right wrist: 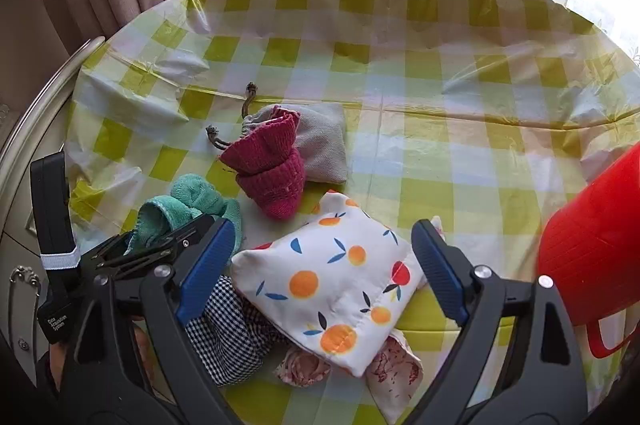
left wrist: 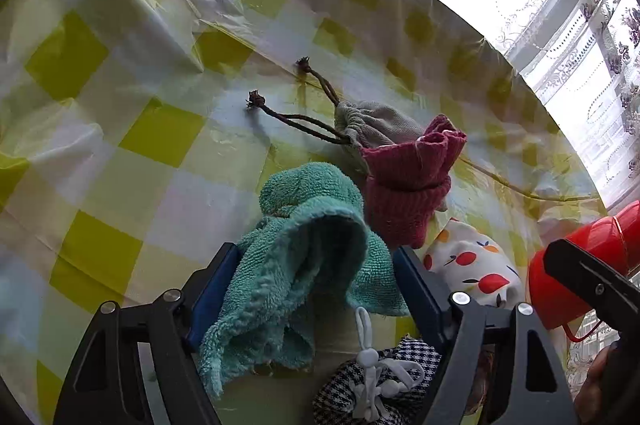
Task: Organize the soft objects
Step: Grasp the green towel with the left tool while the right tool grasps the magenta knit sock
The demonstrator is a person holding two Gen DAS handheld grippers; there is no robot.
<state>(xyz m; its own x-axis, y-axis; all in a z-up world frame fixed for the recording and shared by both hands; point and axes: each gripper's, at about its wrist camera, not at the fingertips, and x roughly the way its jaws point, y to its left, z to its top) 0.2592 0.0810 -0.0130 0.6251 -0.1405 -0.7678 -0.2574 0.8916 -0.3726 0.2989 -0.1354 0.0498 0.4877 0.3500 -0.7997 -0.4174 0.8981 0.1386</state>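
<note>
1. L gripper (left wrist: 316, 289): blue pads spread wide w/ the teal terry-cloth towel (left wrist: 296, 257) bunched between them; the cloth drapes over the L pad, can't tell if it's truly pinched or just slung there. Jaws aren't pressed together.
2. R gripper (right wrist: 324, 265): pads spread, nothing held, hovering over the white padded pouch w/ orange-fruit print (right wrist: 332, 285).
3. Key relation: pouch sits directly between the R pads, long axis running diagonally, near-right to far-left, so R is the nearer tool for it; likely a straight drop & close, maybe w/ slight wrist turn.
4. Under/beside pouch, near table edge: black-white houndstooth fabric bag (right wrist: 228, 325) on its L, pink floral cloth (right wrist: 392, 369) peeking out beneath.
5. Farther in: crimson knitted sock roll (right wrist: 268, 165) lying on a grey drawstring pouch (right wrist: 320, 145), cords trailing toward the table's far-left.
6. Right edge: red plastic bucket (right wrist: 592, 253), probably the bin.
7. All on yellow-white checked plastic tablecloth (right wrist: 440, 85).
</note>
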